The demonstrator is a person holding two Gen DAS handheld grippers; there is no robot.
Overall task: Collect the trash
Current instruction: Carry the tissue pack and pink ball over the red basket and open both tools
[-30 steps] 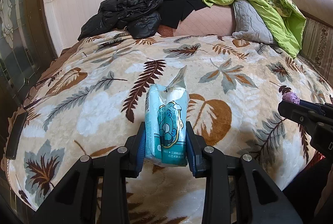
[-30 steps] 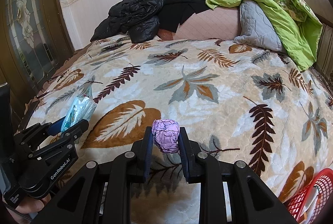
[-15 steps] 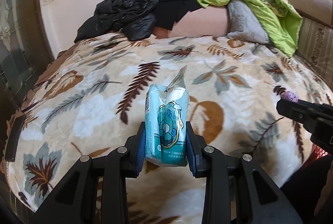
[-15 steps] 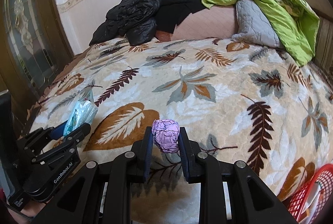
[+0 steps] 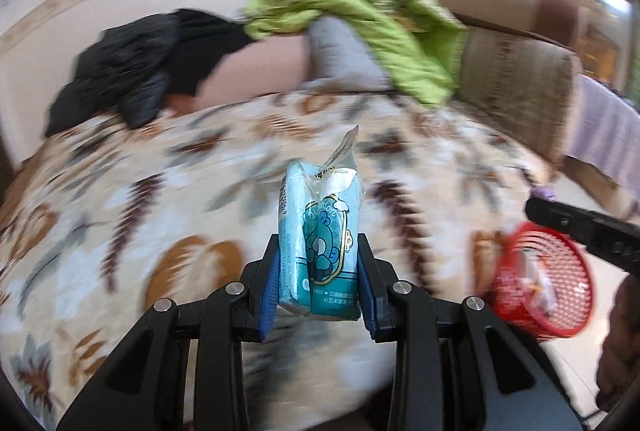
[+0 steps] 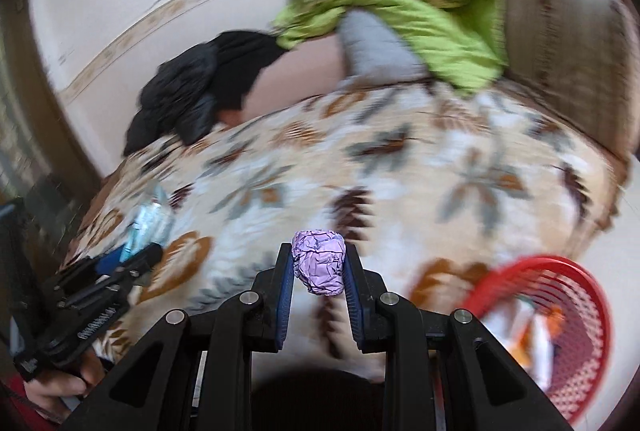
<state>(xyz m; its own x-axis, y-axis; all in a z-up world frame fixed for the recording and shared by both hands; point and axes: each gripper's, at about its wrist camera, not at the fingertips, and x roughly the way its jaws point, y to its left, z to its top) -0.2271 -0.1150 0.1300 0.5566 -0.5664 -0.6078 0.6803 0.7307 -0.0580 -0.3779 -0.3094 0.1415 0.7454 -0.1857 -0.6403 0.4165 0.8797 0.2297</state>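
My left gripper (image 5: 319, 263) is shut on a light blue tissue packet (image 5: 322, 231) with a cartoon print, held upright above the leaf-patterned bed blanket (image 5: 140, 215). A crumpled purple paper ball (image 6: 319, 259) sits pinched between the pads of my right gripper (image 6: 319, 271). A red mesh basket (image 6: 560, 327) with some wrappers inside stands on the floor at the lower right, also seen as the red basket (image 5: 540, 283) in the left wrist view. Each view shows the other gripper at its edge: the right gripper (image 5: 580, 227) and the left gripper (image 6: 104, 279) with its packet (image 6: 150, 215).
Black jackets (image 5: 136, 71) and a green quilt (image 5: 360, 3) over a grey pillow (image 5: 344, 51) lie at the head of the bed. A brown striped sofa arm (image 5: 516, 79) stands right of the bed. Pale floor tiles (image 5: 580, 191) show beyond the basket.
Both grippers have swung to the right and risen a little, each keeping its item. The red basket has come further into both views, and the scene is blurred by the motion.
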